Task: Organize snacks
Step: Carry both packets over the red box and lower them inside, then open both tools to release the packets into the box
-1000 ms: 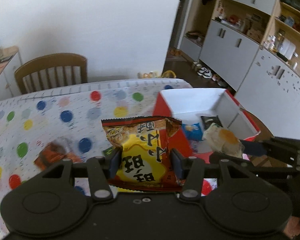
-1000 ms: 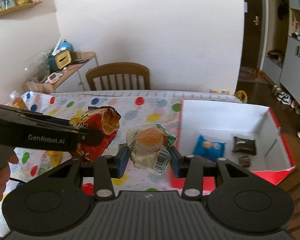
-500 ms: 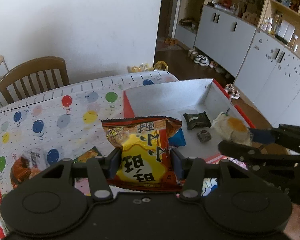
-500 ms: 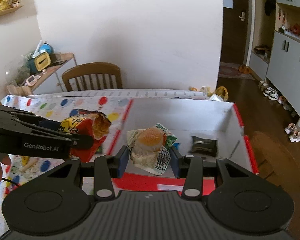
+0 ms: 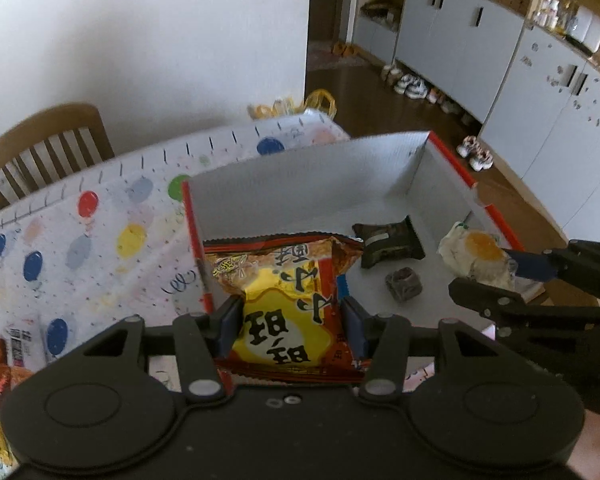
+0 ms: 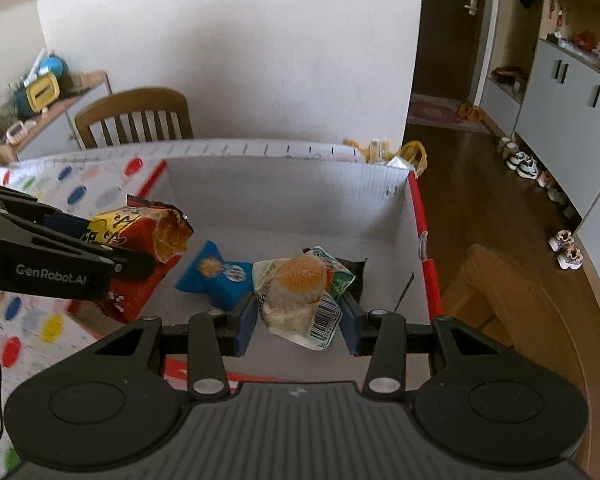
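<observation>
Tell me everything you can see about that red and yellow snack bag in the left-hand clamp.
The red and yellow snack bag is a puffy, glossy foil-like packet with bold black Chinese characters on a yellow centre and crimped ends. The left gripper pinches it at both sides with blue pads. It hangs in the air, over the near left corner of the red cardboard box. From the right wrist view its top end looks crumpled. Nothing else visibly touches it.

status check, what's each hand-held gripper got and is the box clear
Left hand-held gripper shut on red-yellow snack bag. Right hand-held gripper shut on wrapped bun. Both over white box; blue packet, dark packet already inside.
</observation>
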Demonstrator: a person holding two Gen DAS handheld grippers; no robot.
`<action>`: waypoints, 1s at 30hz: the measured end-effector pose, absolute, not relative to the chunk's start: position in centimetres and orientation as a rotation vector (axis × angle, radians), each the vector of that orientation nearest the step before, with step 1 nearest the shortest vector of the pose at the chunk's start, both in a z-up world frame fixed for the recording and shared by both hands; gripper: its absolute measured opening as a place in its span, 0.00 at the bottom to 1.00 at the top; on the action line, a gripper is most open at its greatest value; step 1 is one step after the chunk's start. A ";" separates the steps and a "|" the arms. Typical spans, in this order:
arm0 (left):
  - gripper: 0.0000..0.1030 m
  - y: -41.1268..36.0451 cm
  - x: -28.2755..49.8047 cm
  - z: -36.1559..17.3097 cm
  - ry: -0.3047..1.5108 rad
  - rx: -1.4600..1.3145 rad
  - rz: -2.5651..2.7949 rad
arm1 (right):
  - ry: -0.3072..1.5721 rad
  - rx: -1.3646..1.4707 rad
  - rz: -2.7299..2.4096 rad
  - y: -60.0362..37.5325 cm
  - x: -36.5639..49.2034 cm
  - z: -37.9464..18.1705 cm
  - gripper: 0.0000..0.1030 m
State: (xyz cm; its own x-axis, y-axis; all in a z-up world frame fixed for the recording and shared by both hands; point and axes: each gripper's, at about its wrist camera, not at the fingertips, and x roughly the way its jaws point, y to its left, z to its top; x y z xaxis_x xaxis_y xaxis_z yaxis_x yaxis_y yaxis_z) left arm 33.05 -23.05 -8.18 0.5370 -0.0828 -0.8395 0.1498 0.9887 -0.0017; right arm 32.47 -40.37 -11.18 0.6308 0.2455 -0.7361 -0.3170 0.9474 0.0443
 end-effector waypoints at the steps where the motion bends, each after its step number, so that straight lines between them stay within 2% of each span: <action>1: 0.50 -23.4 33.5 -8.6 0.999 0.086 -0.135 | 0.831 -0.099 0.320 -40.5 32.9 -11.5 0.42; 14: 0.50 -25.8 36.1 -13.3 1.099 0.142 -0.128 | 0.927 -0.156 0.357 -40.2 36.4 -15.6 0.42; 30: 0.51 -26.2 36.6 -14.3 1.136 0.174 -0.102 | 0.955 -0.183 0.381 -40.3 37.4 -16.4 0.46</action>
